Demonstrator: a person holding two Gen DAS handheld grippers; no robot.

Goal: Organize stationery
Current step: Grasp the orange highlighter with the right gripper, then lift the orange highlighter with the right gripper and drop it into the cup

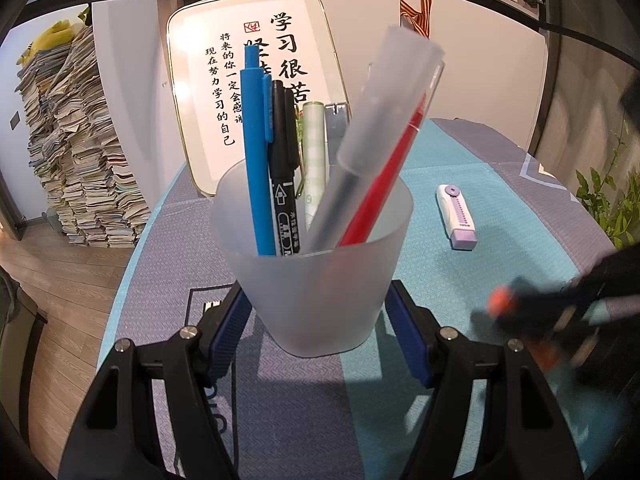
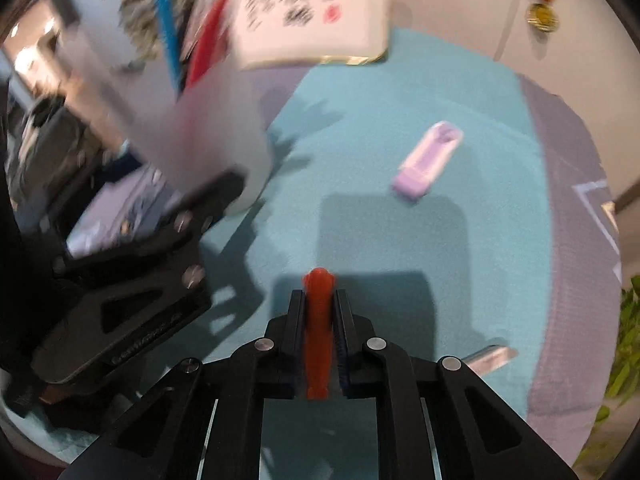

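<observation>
My left gripper (image 1: 316,312) is shut on a frosted plastic pen cup (image 1: 312,272), its blue pads on both sides of the cup. The cup holds a blue pen (image 1: 256,152), a black marker (image 1: 284,176), a pale green pen (image 1: 314,152), a grey capped pen (image 1: 368,136) and a red pen (image 1: 384,184). My right gripper (image 2: 319,300) is shut on an orange-red pen-like object (image 2: 318,332); it shows blurred at the right of the left wrist view (image 1: 504,300). A purple-and-white eraser (image 1: 456,216) lies on the mat, also in the right wrist view (image 2: 428,160). The cup is blurred in the right wrist view (image 2: 192,120).
The table has a teal and purple mat (image 1: 460,280). A framed calligraphy board (image 1: 256,80) leans at the back. Stacks of papers (image 1: 80,160) stand on the floor at left. A plant (image 1: 616,200) is at the right. A small silvery object (image 2: 492,356) lies near my right gripper.
</observation>
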